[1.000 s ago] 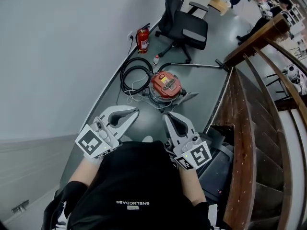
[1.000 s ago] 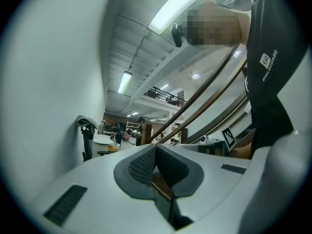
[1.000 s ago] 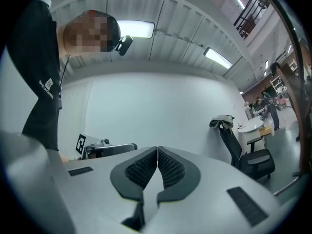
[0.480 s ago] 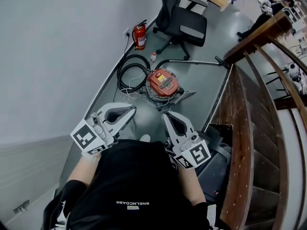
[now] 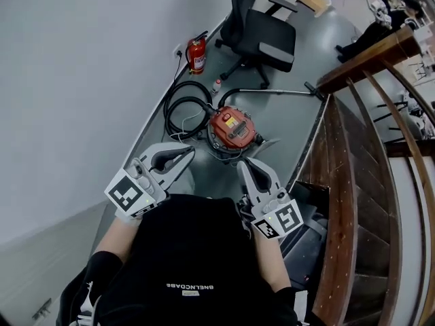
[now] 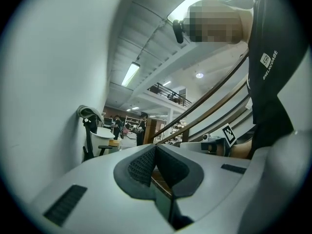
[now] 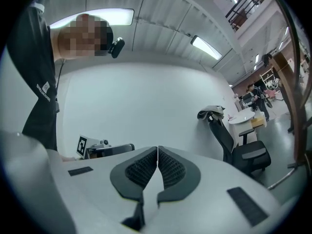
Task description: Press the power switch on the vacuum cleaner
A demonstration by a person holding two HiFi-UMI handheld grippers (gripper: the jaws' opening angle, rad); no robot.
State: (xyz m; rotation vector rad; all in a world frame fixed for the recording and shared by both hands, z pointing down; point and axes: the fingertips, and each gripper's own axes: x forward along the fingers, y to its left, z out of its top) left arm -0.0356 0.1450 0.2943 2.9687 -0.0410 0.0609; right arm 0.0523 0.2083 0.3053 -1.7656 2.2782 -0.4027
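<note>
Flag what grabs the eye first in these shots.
The red vacuum cleaner stands on the grey floor at the centre of the head view, its black hose coiled to its left by the wall. Nearer the person, the left gripper and right gripper are both shut and empty, short of the vacuum. A wooden stair rail runs down the right side.

On the red vacuum cleaner (image 5: 233, 128) the power switch is too small to pick out in the head view; the black office chair (image 5: 262, 36) loses its top at the picture's upper edge; the little bottle (image 5: 216, 85) near the fire extinguisher (image 5: 198, 54) is too small to tell what it is; the person's black shirt (image 5: 190, 263) hides the legs and the floor under them; the people (image 5: 370, 29) far off at the top right are tiny and partly cut off.
</note>
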